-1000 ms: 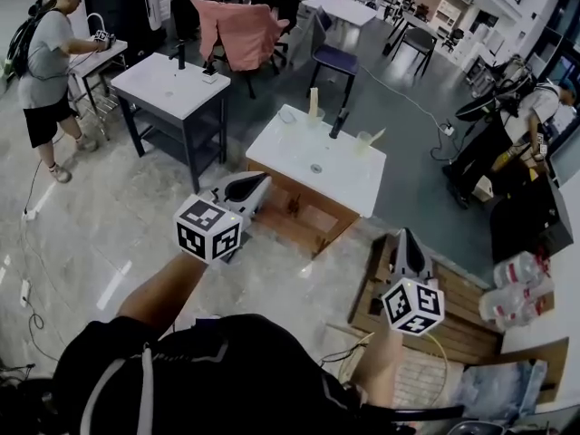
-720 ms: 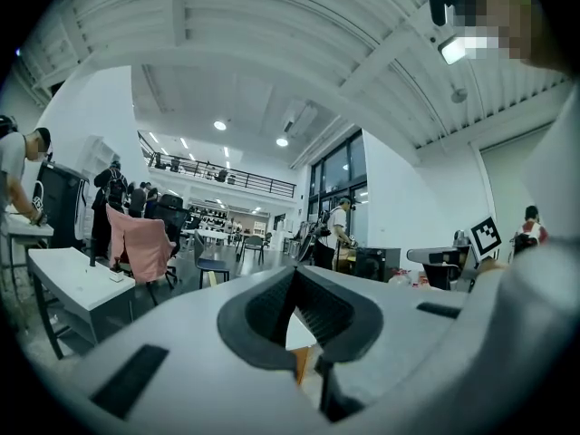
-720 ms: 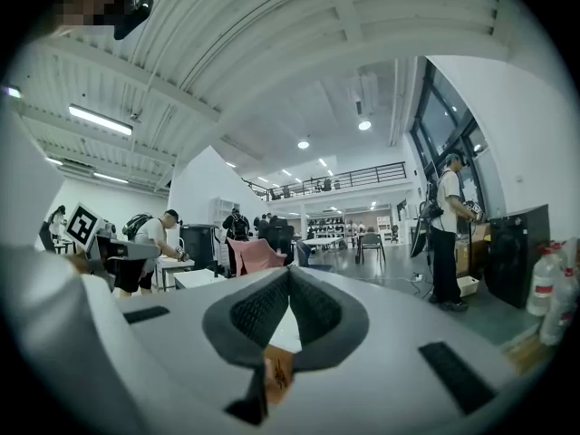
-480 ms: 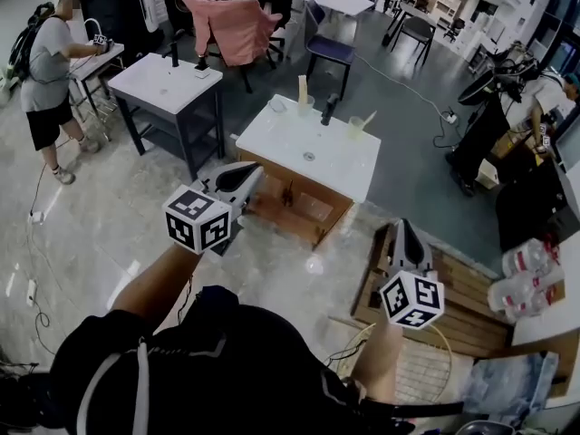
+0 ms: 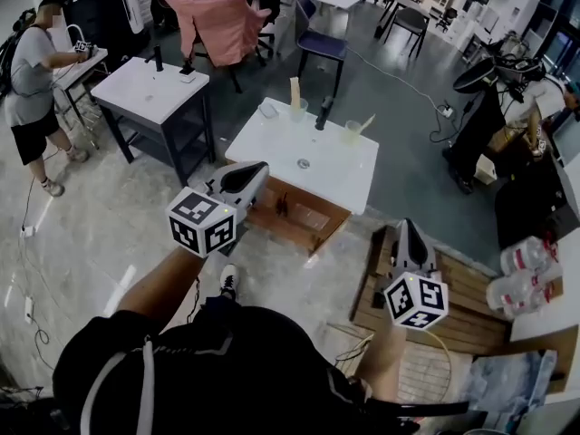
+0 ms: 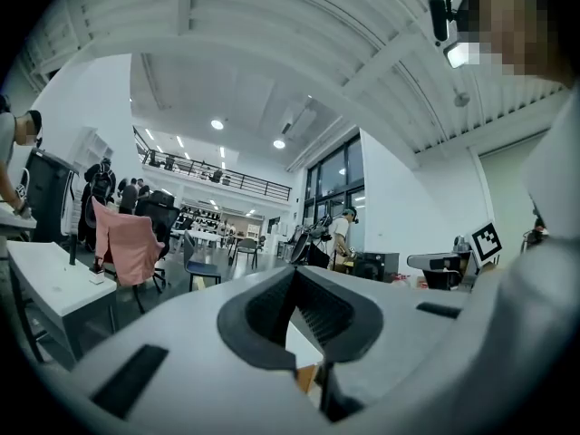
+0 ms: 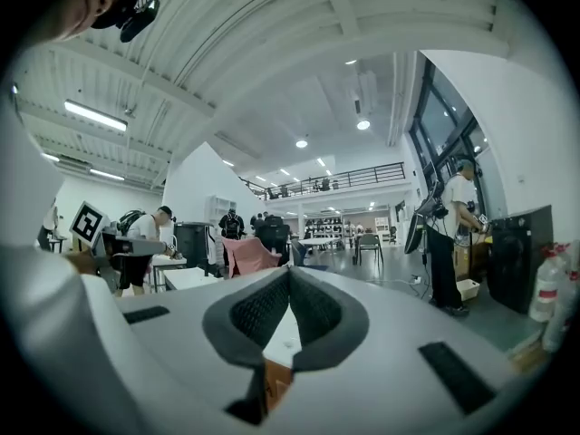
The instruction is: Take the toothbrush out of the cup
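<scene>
Head view: bottles (image 5: 524, 265), labels seemingly blurred

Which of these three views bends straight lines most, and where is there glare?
Head view: mild bending at the edges, white table sharp, pale glare on the glossy floor. Left gripper view: strong fisheye, black corners, curved ceiling beams. Right gripper view: the same fisheye, ceiling lamps blown out.

At the far edge of the white table (image 5: 317, 175), the left cup (image 5: 295, 109) and right cup (image 5: 352, 132) are too small to tell what stands in each. In their own views, the left gripper (image 6: 294, 275) and right gripper (image 7: 288, 275) hide nearly all of that table.
</scene>
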The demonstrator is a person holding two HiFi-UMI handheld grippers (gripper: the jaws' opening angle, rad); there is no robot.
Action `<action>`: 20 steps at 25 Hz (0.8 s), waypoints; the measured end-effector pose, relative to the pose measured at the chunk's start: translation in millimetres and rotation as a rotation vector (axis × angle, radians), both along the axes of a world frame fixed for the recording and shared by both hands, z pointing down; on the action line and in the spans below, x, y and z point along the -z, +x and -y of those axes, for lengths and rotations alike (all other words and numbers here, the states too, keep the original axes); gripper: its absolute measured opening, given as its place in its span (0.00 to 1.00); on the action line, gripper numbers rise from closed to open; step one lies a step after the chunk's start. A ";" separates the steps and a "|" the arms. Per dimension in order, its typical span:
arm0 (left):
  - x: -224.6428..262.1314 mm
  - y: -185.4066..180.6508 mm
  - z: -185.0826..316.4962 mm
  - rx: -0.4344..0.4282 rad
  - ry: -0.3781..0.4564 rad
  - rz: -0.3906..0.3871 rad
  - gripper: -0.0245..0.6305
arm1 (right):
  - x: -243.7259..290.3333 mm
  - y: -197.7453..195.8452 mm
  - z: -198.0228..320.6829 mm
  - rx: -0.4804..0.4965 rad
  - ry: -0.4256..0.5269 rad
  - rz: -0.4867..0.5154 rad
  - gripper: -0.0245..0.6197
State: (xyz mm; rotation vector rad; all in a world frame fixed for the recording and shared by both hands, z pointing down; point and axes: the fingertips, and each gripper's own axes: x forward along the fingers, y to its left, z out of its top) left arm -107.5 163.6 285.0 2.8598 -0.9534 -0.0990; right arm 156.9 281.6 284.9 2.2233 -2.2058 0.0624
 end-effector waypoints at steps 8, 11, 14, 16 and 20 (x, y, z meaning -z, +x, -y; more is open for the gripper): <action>13.8 -11.3 110.1 -0.035 0.044 -0.019 0.04 | -5.2 -8.1 109.7 -0.040 -0.023 -0.033 0.05; 12.5 -14.5 149.1 -0.045 0.045 -0.010 0.04 | -4.1 -13.5 143.7 -0.047 -0.029 -0.041 0.05; 10.7 -17.7 180.1 -0.057 0.042 -0.009 0.04 | -1.9 -14.7 173.8 -0.064 -0.031 -0.040 0.05; 9.6 -22.2 200.8 -0.056 0.039 -0.013 0.04 | -0.8 -17.3 191.9 -0.070 -0.030 -0.036 0.05; 4.9 -36.7 239.4 -0.047 0.017 -0.031 0.04 | -3.0 -26.0 225.1 -0.079 -0.041 -0.044 0.05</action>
